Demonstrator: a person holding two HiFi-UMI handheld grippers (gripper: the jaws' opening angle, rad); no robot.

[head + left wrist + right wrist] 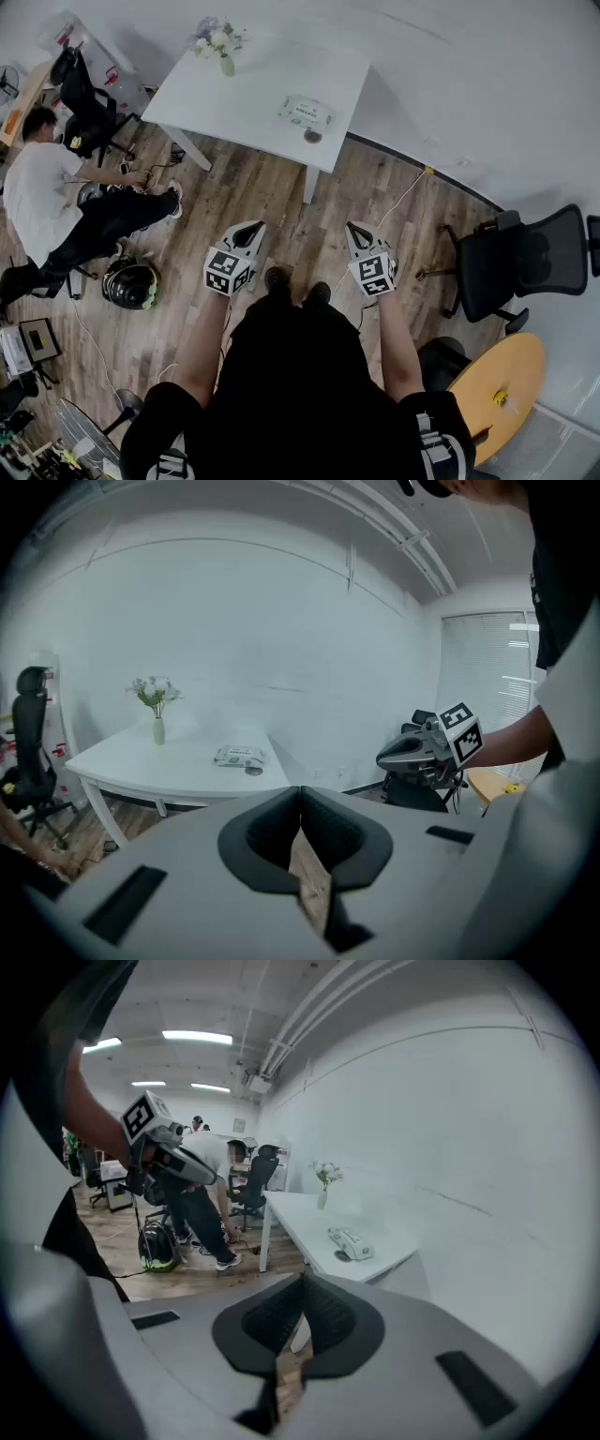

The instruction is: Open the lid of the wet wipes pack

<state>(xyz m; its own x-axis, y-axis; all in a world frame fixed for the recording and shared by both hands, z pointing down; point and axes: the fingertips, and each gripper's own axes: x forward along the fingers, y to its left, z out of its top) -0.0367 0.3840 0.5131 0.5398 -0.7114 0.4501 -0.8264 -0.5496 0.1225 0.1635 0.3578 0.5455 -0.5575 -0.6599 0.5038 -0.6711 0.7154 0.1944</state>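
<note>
The wet wipes pack (307,111) lies flat near the edge of a white table (234,103), its lid too distant to make out. A small dark disc (312,136) sits just beside it, with a flower vase (226,64) well apart. Across the floorboards (281,202), the left claw (251,231) and right claw (357,232) are both clenched on nothing. The step likely calls for closing in, pinning the pack with one claw and releasing the other to catch the lid's lip.

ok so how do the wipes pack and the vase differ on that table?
The wet wipes pack lies flat; the vase stands upright. The pack is low and rectangular; the vase is slim and holds flowers. Both sit on the white table, untouched.
</note>
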